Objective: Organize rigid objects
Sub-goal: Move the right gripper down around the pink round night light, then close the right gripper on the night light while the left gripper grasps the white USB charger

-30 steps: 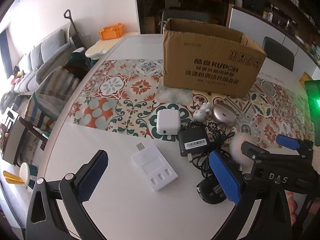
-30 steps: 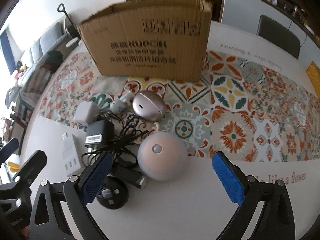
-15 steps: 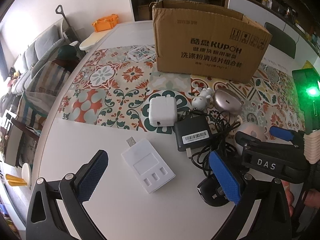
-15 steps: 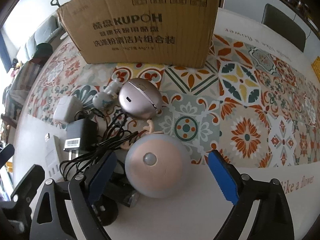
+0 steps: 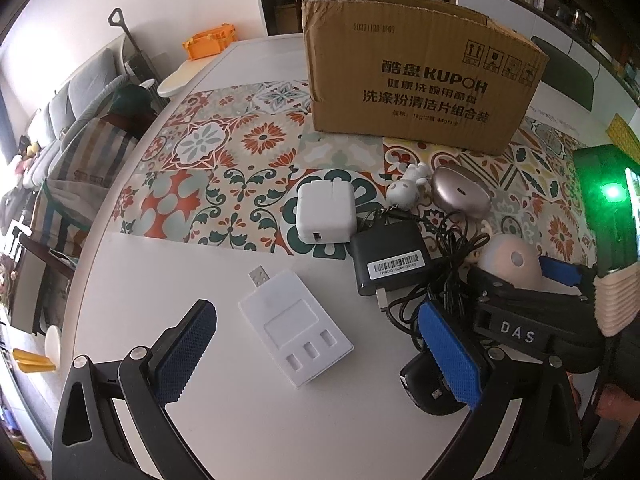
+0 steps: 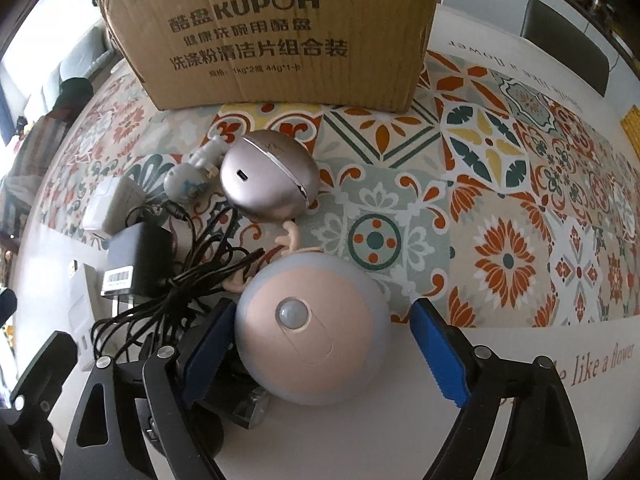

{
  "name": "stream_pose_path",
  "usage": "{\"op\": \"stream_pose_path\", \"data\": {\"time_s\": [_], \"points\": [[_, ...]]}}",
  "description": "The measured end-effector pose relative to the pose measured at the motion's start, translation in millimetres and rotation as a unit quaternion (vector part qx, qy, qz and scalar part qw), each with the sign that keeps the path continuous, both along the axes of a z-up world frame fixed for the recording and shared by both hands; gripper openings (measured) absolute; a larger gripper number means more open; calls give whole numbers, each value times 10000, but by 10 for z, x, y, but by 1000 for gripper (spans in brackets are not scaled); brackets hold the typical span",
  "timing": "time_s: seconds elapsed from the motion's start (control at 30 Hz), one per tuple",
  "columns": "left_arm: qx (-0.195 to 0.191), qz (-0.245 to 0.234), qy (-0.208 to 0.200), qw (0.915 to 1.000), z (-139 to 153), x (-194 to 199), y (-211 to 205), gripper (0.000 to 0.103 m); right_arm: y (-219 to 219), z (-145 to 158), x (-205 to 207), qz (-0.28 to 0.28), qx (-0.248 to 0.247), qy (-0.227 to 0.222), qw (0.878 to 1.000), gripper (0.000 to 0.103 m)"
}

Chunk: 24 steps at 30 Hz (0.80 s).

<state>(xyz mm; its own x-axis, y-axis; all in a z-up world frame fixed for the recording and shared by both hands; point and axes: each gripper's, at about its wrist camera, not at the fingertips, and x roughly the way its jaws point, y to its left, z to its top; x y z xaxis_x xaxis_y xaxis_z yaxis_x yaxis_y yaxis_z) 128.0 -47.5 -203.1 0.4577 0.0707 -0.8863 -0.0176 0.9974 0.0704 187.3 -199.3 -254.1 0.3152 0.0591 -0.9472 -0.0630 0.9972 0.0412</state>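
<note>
A home living-dining room: a grey sofa (image 5: 72, 96) beyond the table's (image 5: 168, 280) left edge, a dining chair (image 6: 564, 40) behind.

left gripper (image 5: 316, 354): black frame, silver screws — blue textured fingers (image 5: 182, 354)
right gripper (image 6: 320, 354): black — white "DAS" lettering, blue fingers (image 6: 438, 354)

Corrugated cardboard box (image 5: 416, 80) — matt; egg-shaped case (image 6: 270, 178) — brushed, metallic sheen.

Black puck (image 5: 430, 390) half hidden behind blue pad; box (image 6: 280, 32) top cropped.
</note>
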Motion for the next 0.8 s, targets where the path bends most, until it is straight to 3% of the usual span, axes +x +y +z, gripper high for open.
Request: {"op": "stream_pose_path", "data": {"time_s": [0.17, 0.2, 0.43, 0.8], "points": [[23, -75, -23, 10000, -14, -33, -9, 103, 4, -35, -59, 42, -133, -114, 9998, 81], [30, -90, -41, 9999, -12, -49, -13, 103, 21, -31, -65, 69, -146, -160, 9997, 75], [25, -56, -254, 9997, 52, -148, 41, 103, 1, -15, -153, -152, -28, -211, 9997, 74], [58, 326, -573, 9978, 85, -238, 245, 102, -62, 523, -543, -275, 8, -637, 9976, 74]]}}
